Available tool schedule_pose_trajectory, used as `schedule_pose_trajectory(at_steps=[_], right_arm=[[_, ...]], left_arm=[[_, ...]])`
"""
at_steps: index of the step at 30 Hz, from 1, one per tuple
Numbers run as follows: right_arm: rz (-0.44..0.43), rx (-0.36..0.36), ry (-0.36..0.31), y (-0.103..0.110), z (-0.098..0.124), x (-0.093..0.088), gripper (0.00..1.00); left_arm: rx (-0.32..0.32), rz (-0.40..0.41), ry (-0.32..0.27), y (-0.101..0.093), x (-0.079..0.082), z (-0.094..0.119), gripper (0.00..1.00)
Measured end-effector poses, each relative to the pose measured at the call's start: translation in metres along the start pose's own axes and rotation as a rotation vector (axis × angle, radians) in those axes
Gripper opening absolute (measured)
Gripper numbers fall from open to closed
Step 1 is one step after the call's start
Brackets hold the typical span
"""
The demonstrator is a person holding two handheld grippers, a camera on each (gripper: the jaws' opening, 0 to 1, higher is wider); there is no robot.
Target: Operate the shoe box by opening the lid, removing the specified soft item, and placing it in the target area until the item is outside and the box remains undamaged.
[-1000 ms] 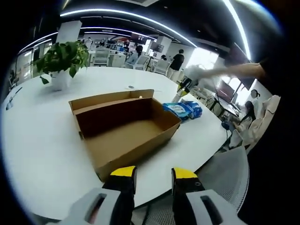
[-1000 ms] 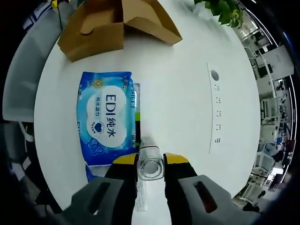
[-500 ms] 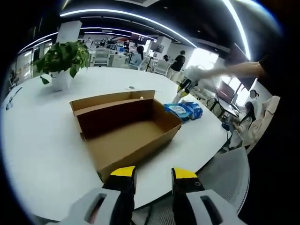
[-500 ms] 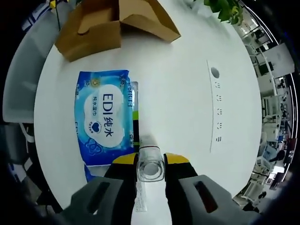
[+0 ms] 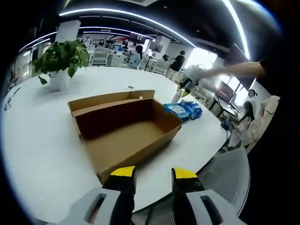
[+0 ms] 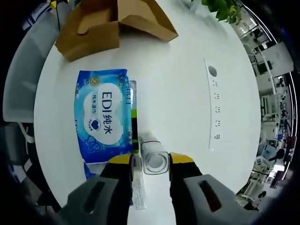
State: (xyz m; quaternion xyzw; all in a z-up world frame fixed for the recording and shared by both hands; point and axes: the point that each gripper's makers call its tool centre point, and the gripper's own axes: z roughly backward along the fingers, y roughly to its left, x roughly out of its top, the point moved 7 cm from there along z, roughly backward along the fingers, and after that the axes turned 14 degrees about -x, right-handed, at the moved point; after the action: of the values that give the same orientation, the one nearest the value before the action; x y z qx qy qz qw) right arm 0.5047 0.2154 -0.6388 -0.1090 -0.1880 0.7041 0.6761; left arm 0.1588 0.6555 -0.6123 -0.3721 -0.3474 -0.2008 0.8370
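The brown shoe box [image 5: 124, 129] lies open and empty on the white table [image 5: 42, 140], its lid folded back. Just below its near edge, my left gripper [image 5: 153, 176] is open with nothing between the yellow tips. A blue pack of wet wipes [image 5: 180, 110] lies right of the box, and the right gripper [image 5: 186, 85] hangs over it. From above, the wipes pack [image 6: 104, 117] lies flat beside a slim clear bottle [image 6: 154, 161] with a green label. My right gripper [image 6: 151, 161] straddles the bottle's top, jaws slightly apart from it. The box [image 6: 108, 23] is farther off.
A potted plant [image 5: 61, 58] stands at the table's far left. A row of cable ports [image 6: 213, 108] runs across the tabletop. A grey chair [image 5: 225, 173] stands at the near table edge. A person's arm [image 5: 234, 70] holds the right gripper; other people sit behind.
The right gripper's jaws have spread apart from the bottle's top, which they were clamping before. The left gripper and the box have stayed put.
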Motion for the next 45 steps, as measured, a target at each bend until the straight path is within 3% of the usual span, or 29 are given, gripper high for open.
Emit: schedule_pose_trajectory(at_steps=[12,20,24,29,36,45], right_arm=[[-0.004,-0.061,0.007,-0.004,0.022,-0.005,0.34],[-0.003,-0.114,0.022,0.004,0.055,-0.006,0.36],[-0.033,-0.146,0.026,0.012,0.074,-0.008,0.36],[-0.103,-0.169,0.024,0.015,0.082,-0.019,0.36],[-0.32,-0.205,-0.014,0.028,0.095,-0.031,0.36],[-0.767,-0.264,-0.157,0.053,0.107,-0.044,0.37]], left_arm=[[-0.032,-0.019,0.005,0.006,0.008,-0.004,0.29],[-0.057,-0.021,-0.006,0.01,0.012,-0.005,0.29],[-0.07,-0.024,-0.018,0.013,0.018,-0.006,0.29],[-0.087,-0.037,-0.028,0.017,0.025,-0.007,0.29],[-0.109,-0.039,-0.044,0.021,0.03,-0.007,0.29],[-0.098,-0.023,-0.078,0.027,0.032,-0.001,0.29]])
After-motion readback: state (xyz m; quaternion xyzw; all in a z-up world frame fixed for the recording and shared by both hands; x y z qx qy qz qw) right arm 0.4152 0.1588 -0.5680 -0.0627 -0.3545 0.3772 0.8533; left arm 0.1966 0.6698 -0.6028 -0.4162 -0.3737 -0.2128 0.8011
